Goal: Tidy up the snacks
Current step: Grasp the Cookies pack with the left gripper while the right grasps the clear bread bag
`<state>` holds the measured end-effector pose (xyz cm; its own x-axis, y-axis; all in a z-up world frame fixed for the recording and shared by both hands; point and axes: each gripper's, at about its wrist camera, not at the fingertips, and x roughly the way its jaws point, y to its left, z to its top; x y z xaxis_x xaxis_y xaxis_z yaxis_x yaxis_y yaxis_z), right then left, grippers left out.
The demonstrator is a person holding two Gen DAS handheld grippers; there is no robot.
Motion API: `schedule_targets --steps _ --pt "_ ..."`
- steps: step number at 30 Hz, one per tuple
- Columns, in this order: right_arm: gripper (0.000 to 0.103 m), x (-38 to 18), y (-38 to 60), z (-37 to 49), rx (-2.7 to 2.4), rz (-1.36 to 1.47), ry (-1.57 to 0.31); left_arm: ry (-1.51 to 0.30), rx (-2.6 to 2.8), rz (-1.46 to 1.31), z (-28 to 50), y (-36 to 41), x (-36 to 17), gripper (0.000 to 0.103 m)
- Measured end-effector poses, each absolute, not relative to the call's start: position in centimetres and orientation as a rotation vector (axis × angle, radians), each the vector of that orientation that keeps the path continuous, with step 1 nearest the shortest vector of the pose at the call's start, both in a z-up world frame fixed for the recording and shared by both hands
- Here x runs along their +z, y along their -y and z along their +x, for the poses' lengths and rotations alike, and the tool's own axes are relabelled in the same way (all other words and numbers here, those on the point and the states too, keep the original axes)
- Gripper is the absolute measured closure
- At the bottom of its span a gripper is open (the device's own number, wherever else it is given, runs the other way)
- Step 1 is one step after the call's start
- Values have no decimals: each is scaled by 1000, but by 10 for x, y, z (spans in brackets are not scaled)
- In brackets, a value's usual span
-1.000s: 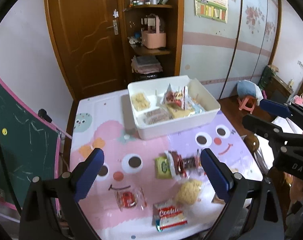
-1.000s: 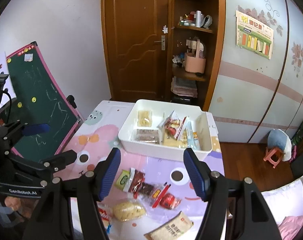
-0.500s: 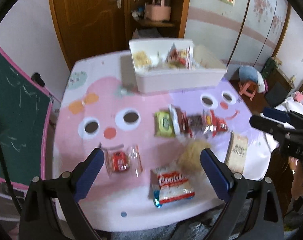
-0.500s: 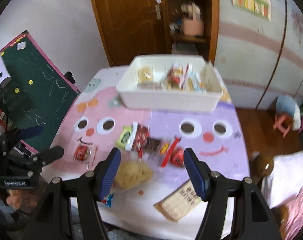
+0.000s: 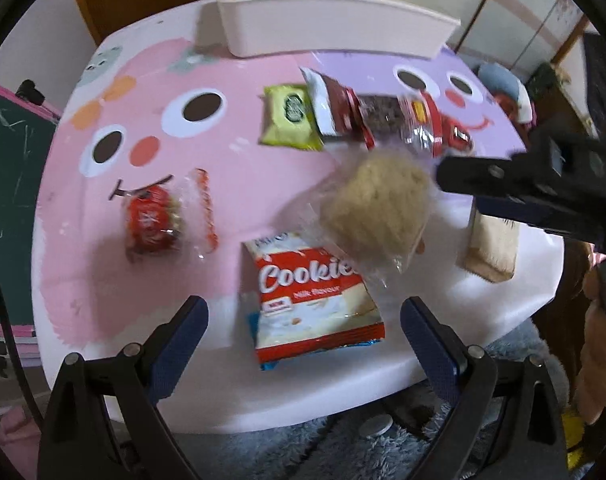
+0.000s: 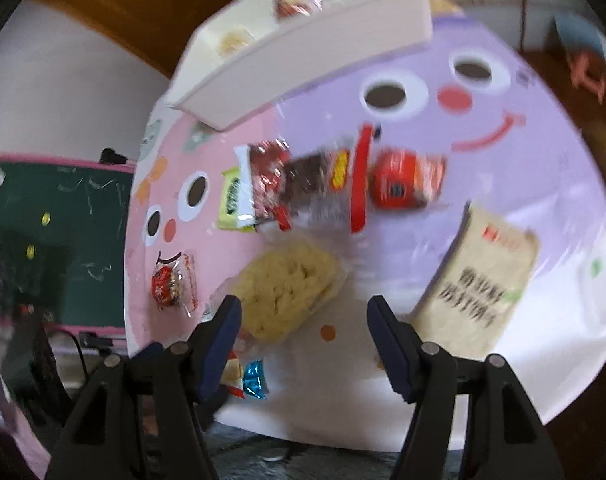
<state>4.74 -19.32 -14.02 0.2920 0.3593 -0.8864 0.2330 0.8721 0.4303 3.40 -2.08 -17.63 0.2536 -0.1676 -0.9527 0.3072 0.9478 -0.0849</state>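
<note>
Cartoon-face tabletop; white bin with several snack packets; left tool, right tool spread, empty.

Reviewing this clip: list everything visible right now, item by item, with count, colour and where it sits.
white bin: 1, white, far edge of the table, snacks inside
table: 1, pink and lilac cartoon-face cover
cookie pack: 1, red and white, near edge, between the left gripper's fingers in view
yellow noodle cake: 1, pale yellow in clear wrap, centre, overlapping the cookie pack's corner
red round snack: 1, red in clear wrap, left side
green packet: 1, yellow-green, left end of the middle row
red and brown packets: several, blurred, beside the green packet
beige packet: 1, beige with dark print, right side
chalkboard: 1, green with pink frame, beside the table
left gripper: black, blue pads, open
right gripper: black, blue pads, open
</note>
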Motion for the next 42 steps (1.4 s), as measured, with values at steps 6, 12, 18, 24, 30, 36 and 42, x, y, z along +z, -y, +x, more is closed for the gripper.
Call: schedule_targets --steps 6,12,18,24,30,36,42 --pt "37 -168 183 58 86 651 -1362 -1280 -305 122 39 28 -189 7" --pt "37 -170 169 73 82 621 -1357 -1301 -310 78 45 24 -195 23" --pt "36 -182 167 85 63 662 -1386 -1321 -324 15 48 16 -201 33" --pt "33 -182 159 94 40 636 -1372 -1310 -338 -29 51 4 -201 37" --pt "45 -180 144 96 46 509 -1352 -1295 -335 -37 47 -6 -197 38" --pt "55 -173 145 91 92 439 -1306 -1264 -323 -57 48 -16 -190 53" --pt "56 -164 143 80 87 295 -1273 -1260 -303 -86 49 -25 -189 58"
